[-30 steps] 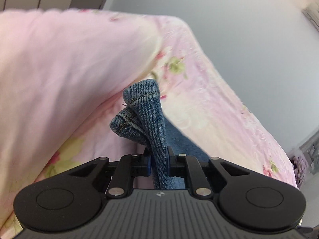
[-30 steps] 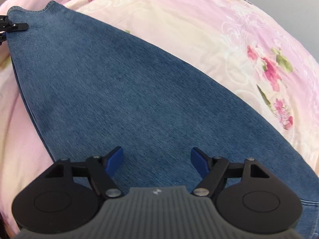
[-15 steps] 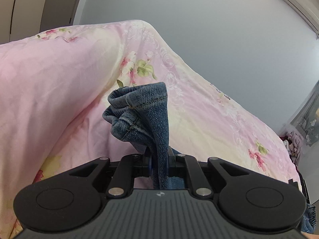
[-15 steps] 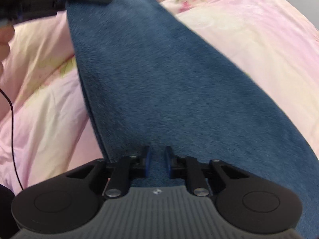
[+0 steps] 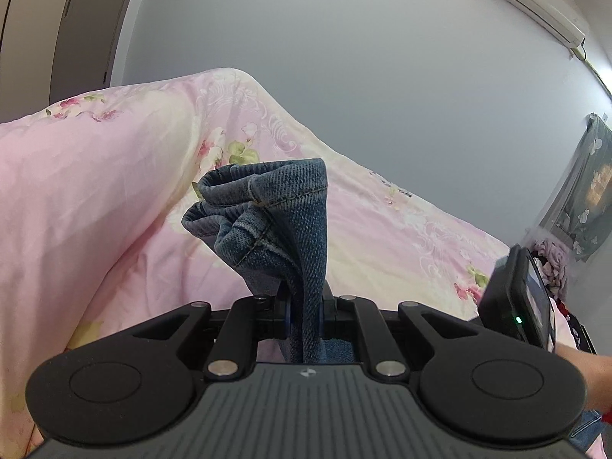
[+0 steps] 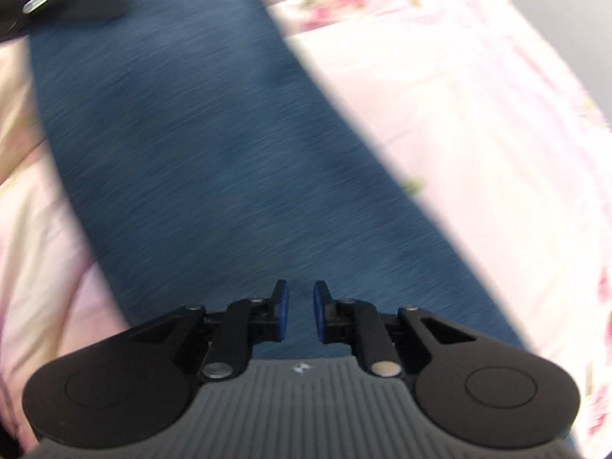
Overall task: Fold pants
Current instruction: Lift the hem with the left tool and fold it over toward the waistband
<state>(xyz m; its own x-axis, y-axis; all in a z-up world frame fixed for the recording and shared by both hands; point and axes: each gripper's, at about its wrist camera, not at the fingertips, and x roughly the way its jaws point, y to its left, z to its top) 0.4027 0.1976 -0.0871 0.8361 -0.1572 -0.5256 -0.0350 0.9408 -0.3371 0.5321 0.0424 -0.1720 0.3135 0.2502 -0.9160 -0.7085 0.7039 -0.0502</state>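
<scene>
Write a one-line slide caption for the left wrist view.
Left gripper clamped on the bunched hem of the jeans, lifted above a pink floral quilt.

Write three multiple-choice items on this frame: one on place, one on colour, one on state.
1. Where is the hem of the pants? A: on the floor. B: sticking out past the left gripper. C: on a hanger.
2. What colour is the bedspread? A: pink floral. B: plain green. C: black.
3. The left gripper is: A: wide open. B: shut on the pants. C: out of view.

B: the hem rises beyond its fingers. A: pink cloth with flowers. B: denim is pinched between its pads.
</scene>
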